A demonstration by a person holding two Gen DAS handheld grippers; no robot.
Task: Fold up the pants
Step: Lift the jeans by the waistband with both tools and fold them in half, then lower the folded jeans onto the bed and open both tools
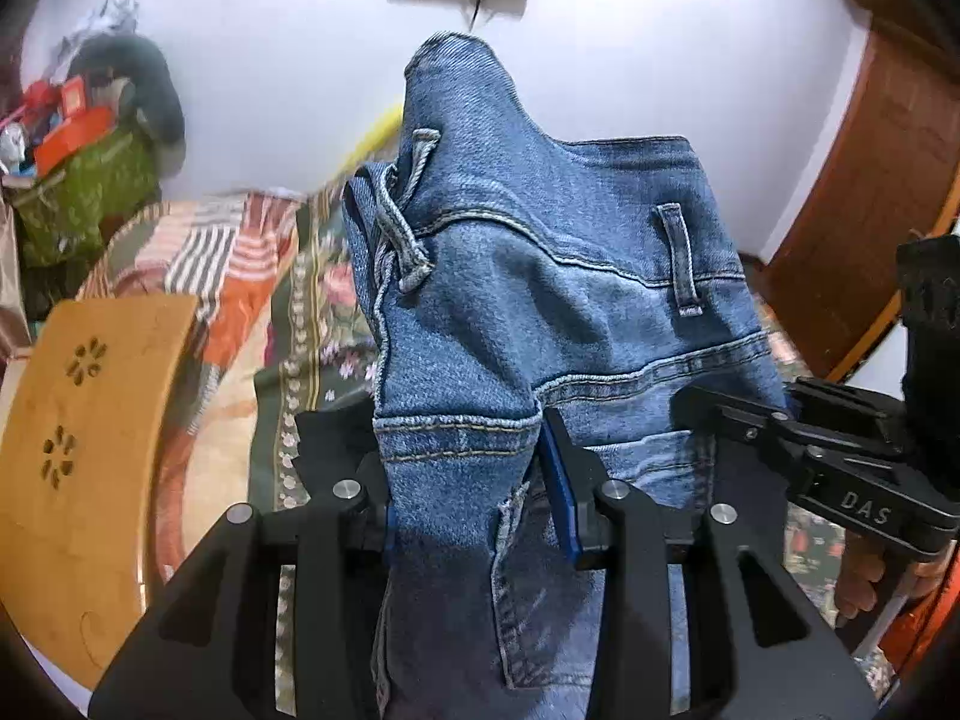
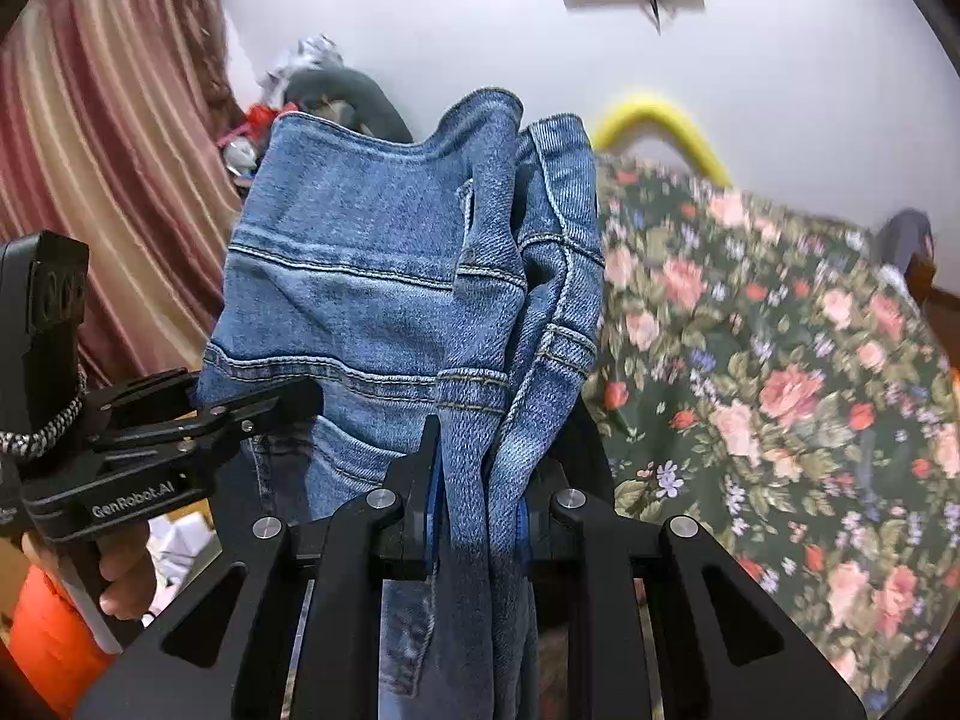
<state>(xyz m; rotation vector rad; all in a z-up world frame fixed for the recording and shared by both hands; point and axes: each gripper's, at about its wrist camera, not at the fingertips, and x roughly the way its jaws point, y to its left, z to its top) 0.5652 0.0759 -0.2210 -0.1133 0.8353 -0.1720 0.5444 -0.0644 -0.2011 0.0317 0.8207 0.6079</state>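
A pair of blue denim pants [image 1: 528, 300] is held up in the air by its waistband, stretched between both grippers, waistband up. My left gripper [image 1: 468, 480] is shut on one side of the waist. My right gripper [image 2: 474, 480] is shut on the other side of the pants [image 2: 384, 276], where the cloth bunches in folds. The right gripper also shows at the right of the left wrist view [image 1: 840, 456]. The left gripper shows at the left of the right wrist view [image 2: 198, 414]. The legs hang down out of sight.
Below lies a bed with a dark floral cover [image 2: 780, 390] and a striped patchwork cloth [image 1: 228, 264]. A wooden stool [image 1: 84, 444] stands at the left. A heap of bags and clothes [image 1: 90, 144] sits by the white wall. A wooden door [image 1: 870, 210] is at the right, a curtain [image 2: 102, 150] at the left.
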